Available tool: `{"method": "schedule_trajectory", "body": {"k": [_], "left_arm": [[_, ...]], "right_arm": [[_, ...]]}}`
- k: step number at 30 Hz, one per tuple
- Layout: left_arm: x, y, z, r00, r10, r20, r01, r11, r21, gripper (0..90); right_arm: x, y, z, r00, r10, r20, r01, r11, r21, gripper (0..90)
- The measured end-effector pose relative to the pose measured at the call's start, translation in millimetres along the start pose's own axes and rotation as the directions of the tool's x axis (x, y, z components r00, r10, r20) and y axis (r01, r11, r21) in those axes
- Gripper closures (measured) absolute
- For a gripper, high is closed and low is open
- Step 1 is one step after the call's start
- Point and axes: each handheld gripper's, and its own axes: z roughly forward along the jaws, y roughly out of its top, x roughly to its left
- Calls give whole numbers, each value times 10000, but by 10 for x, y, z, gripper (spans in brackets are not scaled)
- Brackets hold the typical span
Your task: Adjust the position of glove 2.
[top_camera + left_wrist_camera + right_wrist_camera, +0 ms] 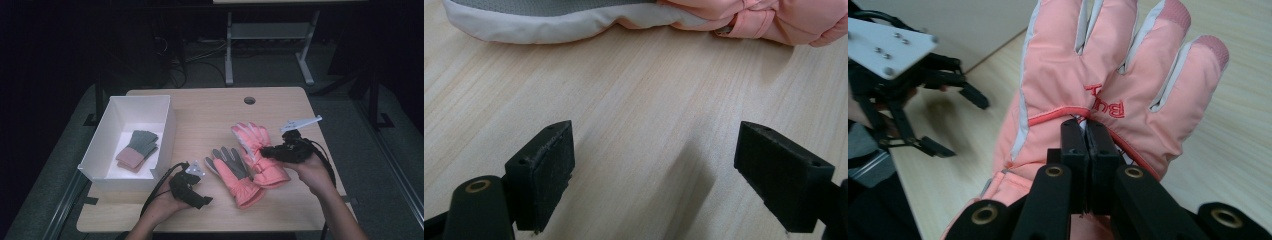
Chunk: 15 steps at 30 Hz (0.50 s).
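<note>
Right gripper view: right tongs point(1088, 131) pinch pink glove point(1108, 75) (lifted).

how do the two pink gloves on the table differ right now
The right pink glove lies back up, plain pink with red lettering; the left pink glove lies palm up, showing a grey palm. The right gripper is shut on the right glove's fabric, while the left glove lies free, with the left gripper open beside it. Both are padded with pink cuffs.

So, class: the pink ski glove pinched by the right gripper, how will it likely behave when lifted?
The pink ski glove looks padded and quilted, so it probably droops rather than staying flat. The right gripper pinches only a fold of fabric on its back, so cuff and fingers may sag. It likely weighs little for its bulk.
</note>
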Motion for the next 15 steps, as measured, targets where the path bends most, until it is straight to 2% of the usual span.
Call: {"method": "schedule_trajectory", "body": {"k": [4,6,8,11,13,15], "left_arm": [[0,-3,-8,10000,-38,-31,38,10000,-48,160],[8,2,-13,10000,74,-36,-74,10000,16,160],[7,3,-13,9999,113,-36,-113,9999,-5,160],[4,-2,0,10000,80,-52,-80,10000,-38,160],[-1,-7,3,10000,-36,7,36,10000,-82,160],[3,-5,-5,10000,14,-25,-14,10000,-81,160]], "right_arm": [[111,71,136,9994,-210,-289,218,9994,265,885],[168,99,215,9983,-413,-423,429,9983,382,884],[216,116,273,9977,-420,-535,447,9977,505,884],[267,128,376,9959,-653,-632,700,9948,745,884],[287,123,449,9958,-649,-648,710,9928,969,884],[285,101,530,9947,-725,-732,805,9903,1129,883]]}}
